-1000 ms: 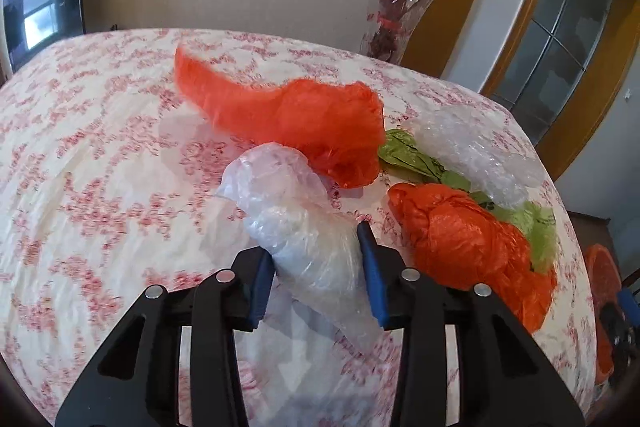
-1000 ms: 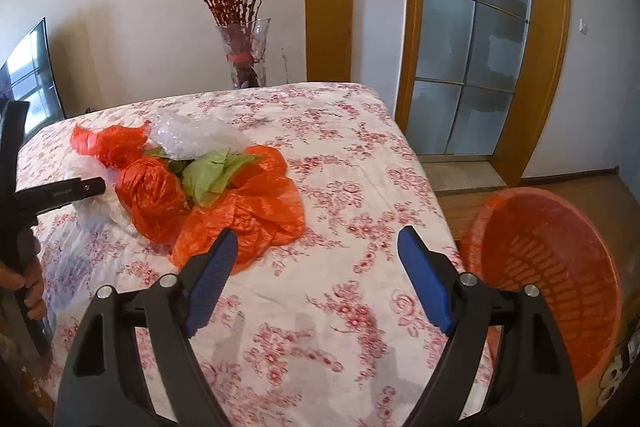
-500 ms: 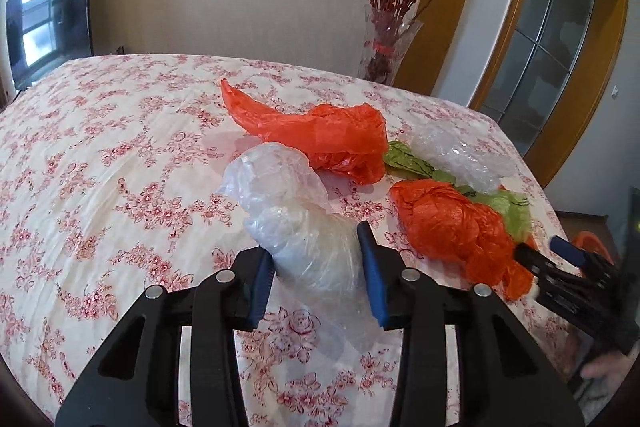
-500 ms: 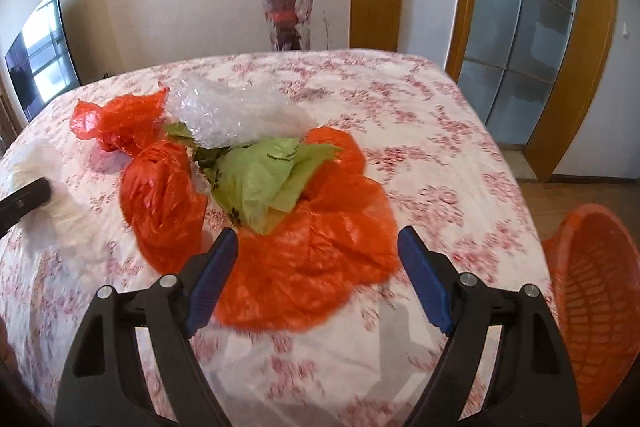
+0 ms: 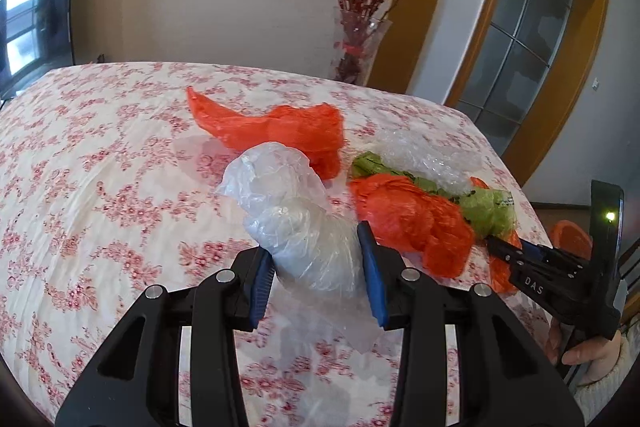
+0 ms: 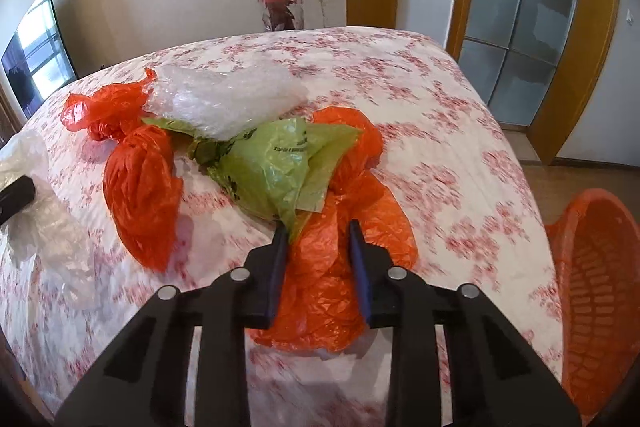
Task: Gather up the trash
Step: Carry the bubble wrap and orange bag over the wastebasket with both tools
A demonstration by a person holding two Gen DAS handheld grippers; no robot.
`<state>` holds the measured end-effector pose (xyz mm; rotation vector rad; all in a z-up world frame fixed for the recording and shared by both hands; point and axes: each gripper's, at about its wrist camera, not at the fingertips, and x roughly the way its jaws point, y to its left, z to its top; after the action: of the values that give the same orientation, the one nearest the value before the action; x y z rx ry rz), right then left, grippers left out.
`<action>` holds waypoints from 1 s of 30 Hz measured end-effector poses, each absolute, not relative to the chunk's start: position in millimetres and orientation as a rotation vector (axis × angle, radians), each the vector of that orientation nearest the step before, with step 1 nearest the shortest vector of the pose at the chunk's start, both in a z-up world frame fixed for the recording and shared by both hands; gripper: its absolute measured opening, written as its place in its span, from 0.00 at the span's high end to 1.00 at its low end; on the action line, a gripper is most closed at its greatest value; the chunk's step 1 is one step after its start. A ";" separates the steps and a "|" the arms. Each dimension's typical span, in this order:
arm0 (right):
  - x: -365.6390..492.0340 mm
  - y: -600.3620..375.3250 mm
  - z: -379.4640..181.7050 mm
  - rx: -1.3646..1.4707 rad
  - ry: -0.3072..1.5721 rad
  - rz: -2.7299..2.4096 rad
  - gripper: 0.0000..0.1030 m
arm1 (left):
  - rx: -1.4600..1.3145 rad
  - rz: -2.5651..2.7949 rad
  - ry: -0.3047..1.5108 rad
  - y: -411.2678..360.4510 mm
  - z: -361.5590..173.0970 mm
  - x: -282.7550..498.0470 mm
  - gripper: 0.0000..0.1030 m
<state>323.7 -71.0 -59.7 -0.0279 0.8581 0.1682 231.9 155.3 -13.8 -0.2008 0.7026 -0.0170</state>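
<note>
Since a second ago the right tool [image 6: 317, 251] has come down over the pile from a spot nearer the surface's corner, and its wide-spread jaws are now closing on the flat orange bag [image 6: 340, 267], whose crinkled plastic fills the gap between the blue pads; whether the pads already press it is hard to tell through the motion blur. The left tool [image 5: 316, 267] stays clamped on the clear plastic bag [image 5: 296, 223], pinched at both sides, the bag's lower end trailing to the floral-clothed surface [image 5: 100, 167].

In the right wrist view, the pile lies near the surface's middle: a green bag [image 6: 276, 167] overlaps the flat orange bag, a sheet of bubble wrap [image 6: 224, 99] lies behind the green one, a knotted orange bag [image 6: 140, 195] lies to the left, and a second crumpled orange bag [image 6: 104, 111] lies beyond it. An orange basket [image 6: 592, 299] stands on the floor past the surface's right edge, cut off by the frame. At far left only a dark tip of the left tool and part of the clear bag show.

In the left wrist view, the right tool enters at lower right, its pads hidden in orange plastic, with a hand [image 5: 584, 351] half cut off by the frame edge. A glass vase [image 5: 356, 47] of red branches stands behind the surface.
</note>
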 end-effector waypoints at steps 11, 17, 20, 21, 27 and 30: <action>308.1 -94.2 -61.8 0.002 0.885 0.171 0.71 | -0.177 -0.057 0.696 132.7 -6.4 227.9 0.62; 300.1 -110.0 -57.1 0.005 0.848 0.139 0.85 | -0.163 -0.081 0.682 120.6 0.9 224.7 0.62; 290.7 -123.2 -50.0 0.019 0.823 0.120 0.85 | -0.158 -0.100 0.681 111.1 4.0 225.2 0.62; 290.1 -126.0 -47.8 0.023 0.817 0.114 0.85 | -0.154 -0.109 0.680 106.5 5.2 225.5 0.62; 272.3 -155.1 -30.8 0.066 0.765 0.075 0.85 | -0.125 -0.166 0.674 77.6 10.8 227.1 0.62; 260.8 -171.1 -21.7 0.092 0.734 0.054 0.85 | -0.110 -0.200 0.675 58.4 13.3 227.9 0.62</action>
<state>260.8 -171.1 -21.7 0.0915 0.7340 0.0539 227.9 58.4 13.3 -0.1099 0.6745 -0.2005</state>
